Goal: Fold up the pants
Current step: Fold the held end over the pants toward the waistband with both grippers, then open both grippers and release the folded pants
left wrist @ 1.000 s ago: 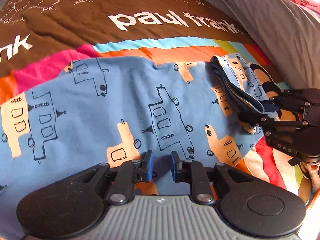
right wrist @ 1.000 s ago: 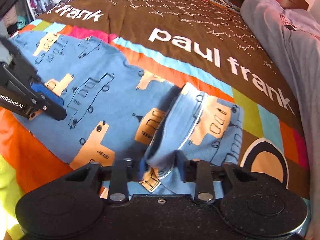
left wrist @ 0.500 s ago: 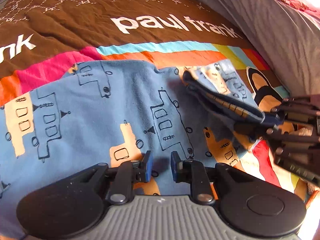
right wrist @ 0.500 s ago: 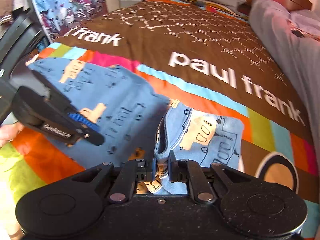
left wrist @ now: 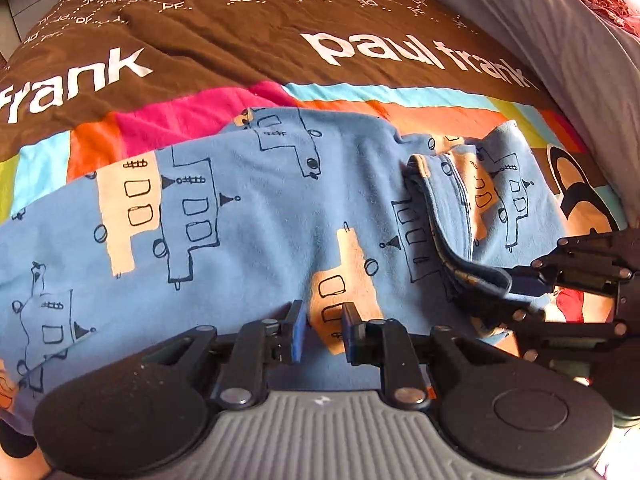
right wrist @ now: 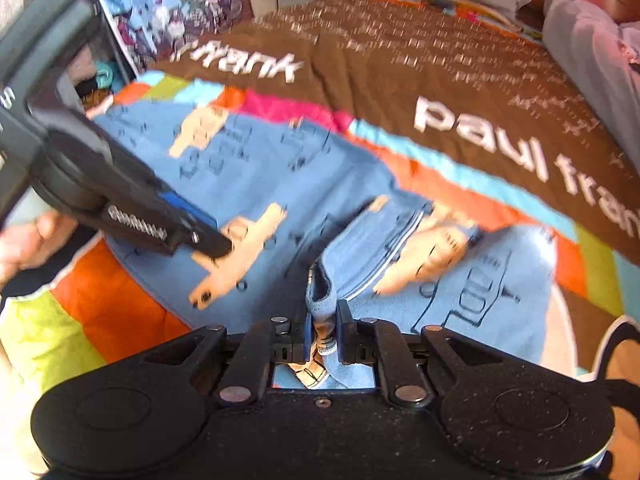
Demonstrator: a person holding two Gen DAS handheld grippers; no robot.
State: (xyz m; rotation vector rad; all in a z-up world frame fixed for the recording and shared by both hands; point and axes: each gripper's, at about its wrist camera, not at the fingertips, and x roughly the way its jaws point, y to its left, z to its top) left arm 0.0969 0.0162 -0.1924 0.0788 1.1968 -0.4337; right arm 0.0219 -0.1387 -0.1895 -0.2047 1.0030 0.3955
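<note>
Right claw [right wrist: 323,334], jaws opening, carries the pants [left wrist: 248,232] hem across for folding; left claw [left wrist: 323,330] nearly closed, grip unclear.

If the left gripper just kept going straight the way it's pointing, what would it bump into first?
Most likely the blue printed pants spread on the bedspread. The left gripper points steeply down at them, just above the cloth; how near is hard to judge.

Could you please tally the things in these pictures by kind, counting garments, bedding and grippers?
Garments: 1, the blue pants.
Bedding: 2, the printed bedspread and the grey blanket.
Grippers: 2, the left gripper and the right gripper, its jaws opening around the pants' edge.
Total: 5.
</note>
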